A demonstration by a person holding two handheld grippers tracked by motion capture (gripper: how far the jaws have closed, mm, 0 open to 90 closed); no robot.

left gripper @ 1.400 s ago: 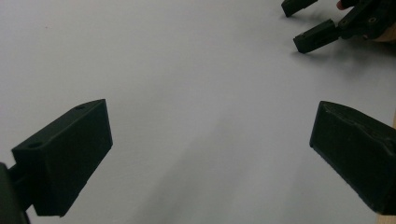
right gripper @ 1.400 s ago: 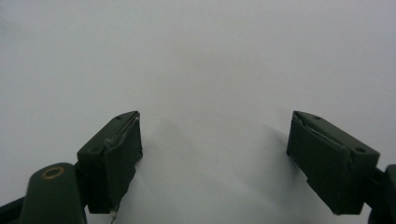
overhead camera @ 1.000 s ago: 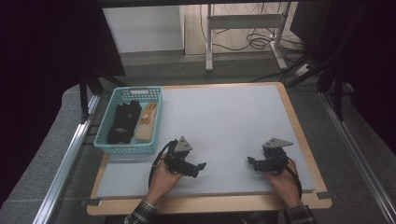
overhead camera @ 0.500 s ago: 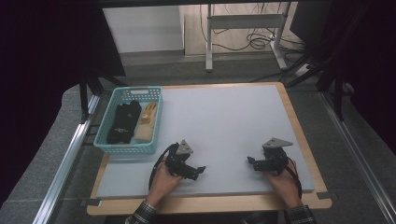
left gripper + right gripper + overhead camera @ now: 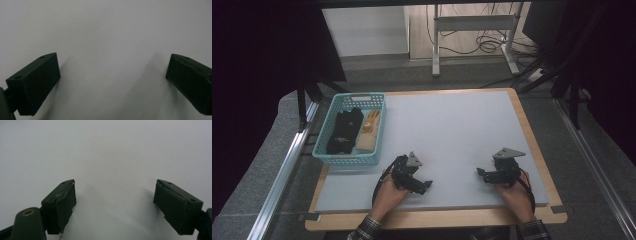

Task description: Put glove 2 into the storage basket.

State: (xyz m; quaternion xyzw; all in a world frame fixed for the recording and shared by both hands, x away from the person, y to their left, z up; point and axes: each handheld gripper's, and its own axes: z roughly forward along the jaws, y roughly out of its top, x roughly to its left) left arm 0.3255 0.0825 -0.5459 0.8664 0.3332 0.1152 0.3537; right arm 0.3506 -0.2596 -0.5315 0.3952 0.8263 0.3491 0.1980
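Grey mat (image 5: 462, 130) covers the tabletop (image 5: 532, 120). At 10 o'clock sits a blue basket (image 5: 330, 131), long side running from 6 to 12, with black gloves (image 5: 343, 131) and a tan glove (image 5: 368, 132) lying the same way. Left tool (image 5: 426, 186) and right tool (image 5: 480, 173) rest near 6 o'clock, tips facing each other, both spread wide and holding nothing.

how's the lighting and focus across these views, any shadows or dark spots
High view: surroundings nearly black, pale grey table mat evenly lit. Left gripper view: black left tool soft-edged, faint shadows beside both jaws. Right gripper view: black right tool a little sharper, similar soft shadows.
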